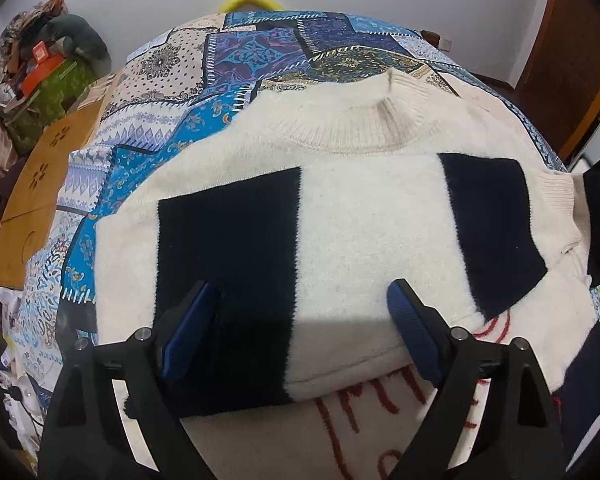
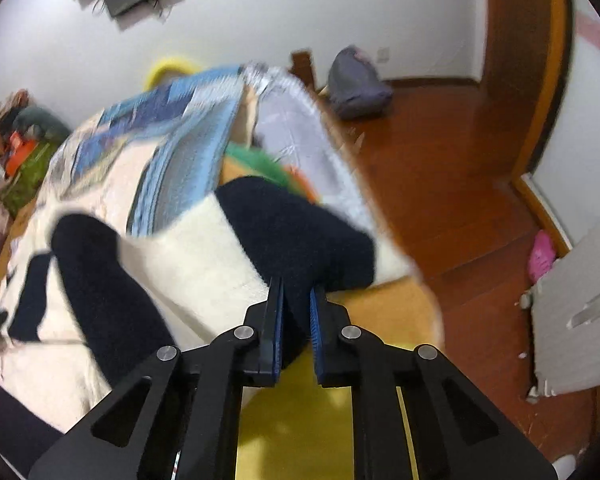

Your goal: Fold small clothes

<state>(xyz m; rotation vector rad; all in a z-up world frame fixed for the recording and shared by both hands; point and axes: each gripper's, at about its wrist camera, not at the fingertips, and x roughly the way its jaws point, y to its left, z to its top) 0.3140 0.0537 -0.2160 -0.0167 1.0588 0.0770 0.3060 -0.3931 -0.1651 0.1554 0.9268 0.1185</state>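
A cream sweater with navy blocks and red stitching lies flat on the patchwork bedspread, its ribbed collar at the far side. A sleeve with a navy block is folded across its front. My left gripper hovers low over that folded part, its blue pads wide apart with nothing pinched, so it is open. In the blurred right wrist view, my right gripper is shut on the navy end of the sweater's other sleeve, at the bed's right edge. The cream body stretches away to the left.
A brown wooden board and a pile of clutter lie at the bed's left. Right of the bed there is wooden floor with a grey bag, a pink object and a white door.
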